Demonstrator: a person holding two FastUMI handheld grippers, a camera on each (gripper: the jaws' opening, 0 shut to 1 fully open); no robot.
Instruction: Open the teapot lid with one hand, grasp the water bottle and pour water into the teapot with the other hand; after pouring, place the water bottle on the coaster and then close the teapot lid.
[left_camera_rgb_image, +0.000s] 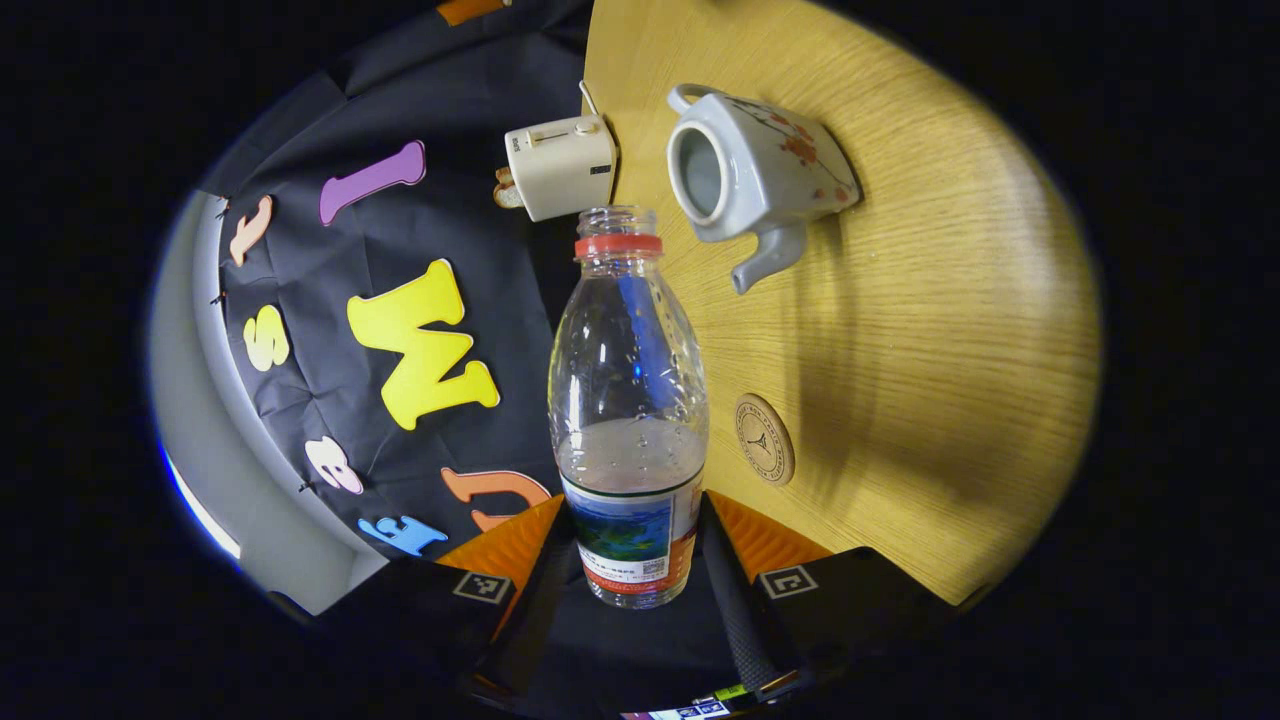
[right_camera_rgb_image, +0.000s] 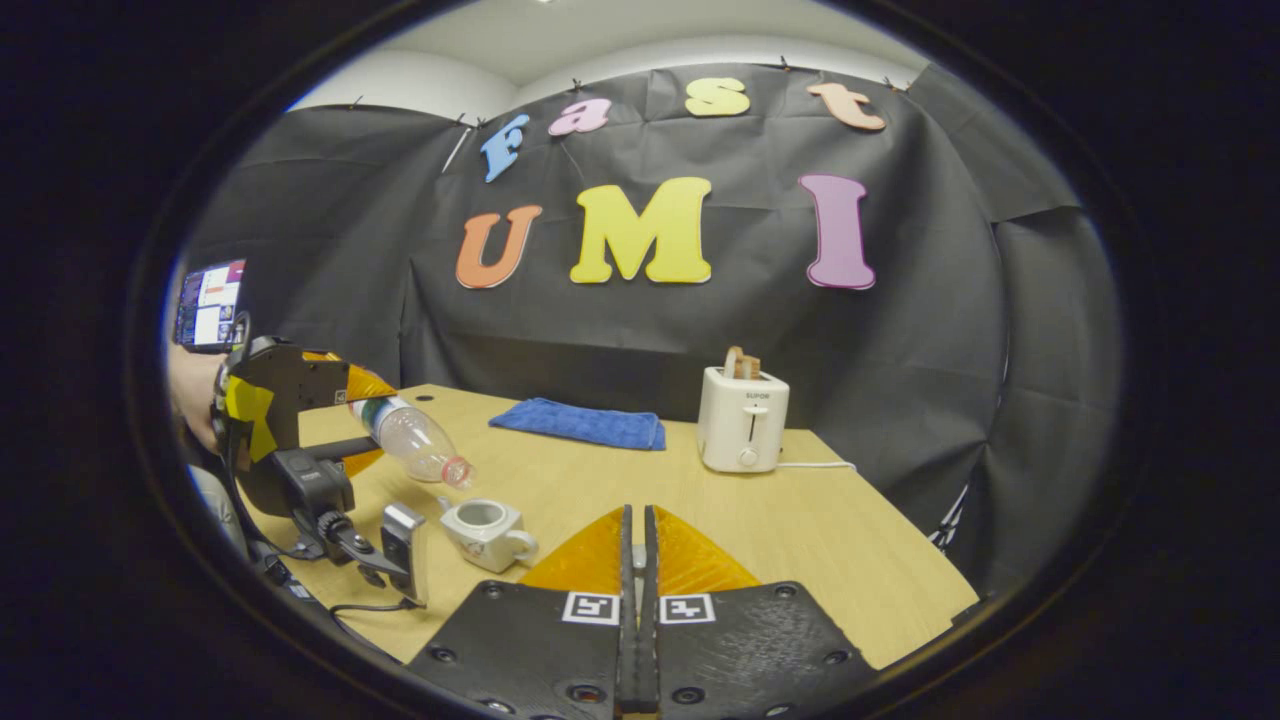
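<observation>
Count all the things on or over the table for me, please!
Water bottle: 1
Teapot: 1
Coaster: 1
Toaster: 1
Blue cloth: 1
Total: 5

One bottle (left_camera_rgb_image: 628, 420), uncapped, part full. One teapot (left_camera_rgb_image: 752, 172), lid off. One coaster (left_camera_rgb_image: 765, 438). One toaster (right_camera_rgb_image: 742, 418), toast in its slot, slice count unclear. One blue cloth (right_camera_rgb_image: 580, 423). One table (right_camera_rgb_image: 850, 540). Two grippers: left gripper (left_camera_rgb_image: 632, 560), right gripper (right_camera_rgb_image: 637, 560). One hand (right_camera_rgb_image: 192, 395). One screen (right_camera_rgb_image: 210, 303).
</observation>
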